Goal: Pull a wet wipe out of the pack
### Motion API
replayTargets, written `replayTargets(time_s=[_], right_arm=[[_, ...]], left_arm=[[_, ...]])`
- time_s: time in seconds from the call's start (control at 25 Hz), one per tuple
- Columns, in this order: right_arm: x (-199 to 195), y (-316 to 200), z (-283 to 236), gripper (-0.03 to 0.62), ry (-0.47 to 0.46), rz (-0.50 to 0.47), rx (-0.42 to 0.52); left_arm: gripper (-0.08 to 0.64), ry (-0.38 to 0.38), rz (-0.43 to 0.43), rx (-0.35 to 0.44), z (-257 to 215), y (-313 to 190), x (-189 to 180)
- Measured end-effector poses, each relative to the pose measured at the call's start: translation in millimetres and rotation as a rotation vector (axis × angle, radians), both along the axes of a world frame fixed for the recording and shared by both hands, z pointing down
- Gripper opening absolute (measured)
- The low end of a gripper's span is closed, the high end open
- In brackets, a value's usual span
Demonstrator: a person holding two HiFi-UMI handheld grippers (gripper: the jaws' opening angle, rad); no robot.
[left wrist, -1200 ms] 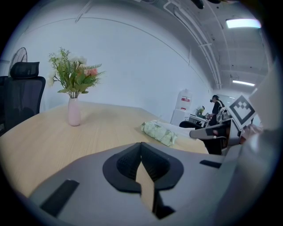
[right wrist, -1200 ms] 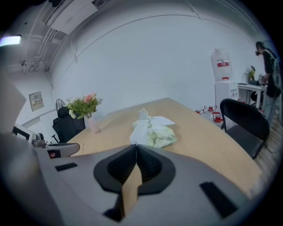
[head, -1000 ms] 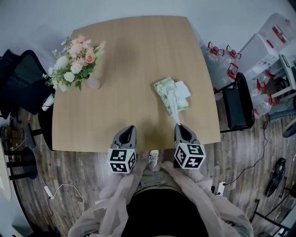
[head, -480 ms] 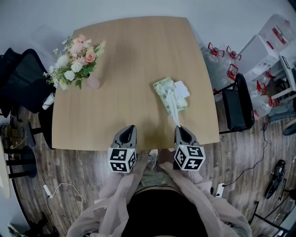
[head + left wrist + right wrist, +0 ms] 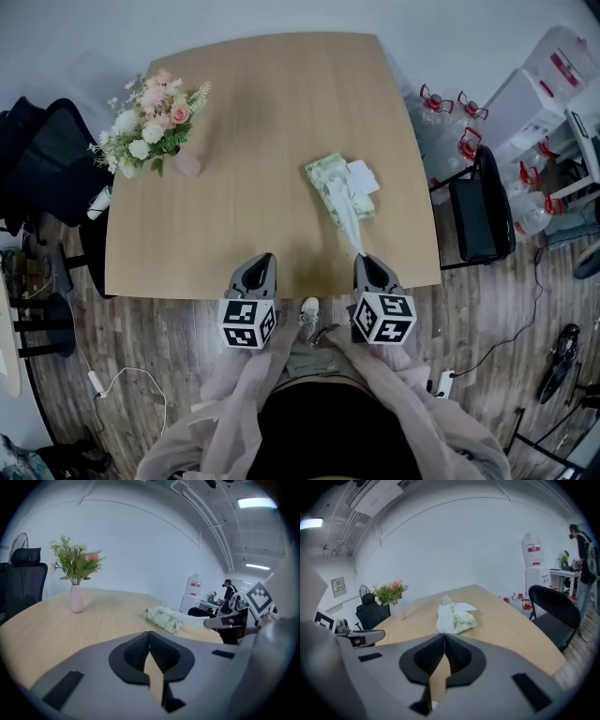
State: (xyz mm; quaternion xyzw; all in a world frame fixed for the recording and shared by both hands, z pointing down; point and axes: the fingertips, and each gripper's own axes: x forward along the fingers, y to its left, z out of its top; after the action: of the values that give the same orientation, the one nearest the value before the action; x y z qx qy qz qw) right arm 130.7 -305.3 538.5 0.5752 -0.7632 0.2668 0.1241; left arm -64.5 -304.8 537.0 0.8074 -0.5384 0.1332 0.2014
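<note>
1. Your left gripper [image 5: 260,262] sits at the near table edge, left of the pack and closer to you. Its jaws are pressed together with nothing between them.
2. Your right gripper [image 5: 362,257] sits just on the near side of the pack. Its jaws are clamped on the end of the wet wipe [image 5: 350,223].
3. The wet wipe runs as a narrow white strip from the pack's top opening to those jaws.
4. The pack [image 5: 330,181], pale green, lies flat on the table. Its long axis runs diagonally, far-left to near-right, and the near end points at your right gripper. A white flap [image 5: 362,175] lies open on its right side.
5. The print on the pack cannot be read. The red label on the water bottle [image 5: 533,549] beyond the pack is too small to read.
6. The table [image 5: 244,103] is light wood. A vase of flowers [image 5: 155,122] stands well left of the pack, and a black chair [image 5: 478,211] stands to its right, off the table. The floor [image 5: 169,366] is dark planks and the walls are white.
</note>
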Motion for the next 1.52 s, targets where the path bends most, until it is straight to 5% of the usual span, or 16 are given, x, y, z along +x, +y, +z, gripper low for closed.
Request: replayTargets(time_s=[1.52], right_arm=[[42.3,66.3,-19.9,0.014,-0.012,0.085,0.03]], left_arm=[[0.011,-0.002,0.029,0.004,-15.5,60.2,19.8]])
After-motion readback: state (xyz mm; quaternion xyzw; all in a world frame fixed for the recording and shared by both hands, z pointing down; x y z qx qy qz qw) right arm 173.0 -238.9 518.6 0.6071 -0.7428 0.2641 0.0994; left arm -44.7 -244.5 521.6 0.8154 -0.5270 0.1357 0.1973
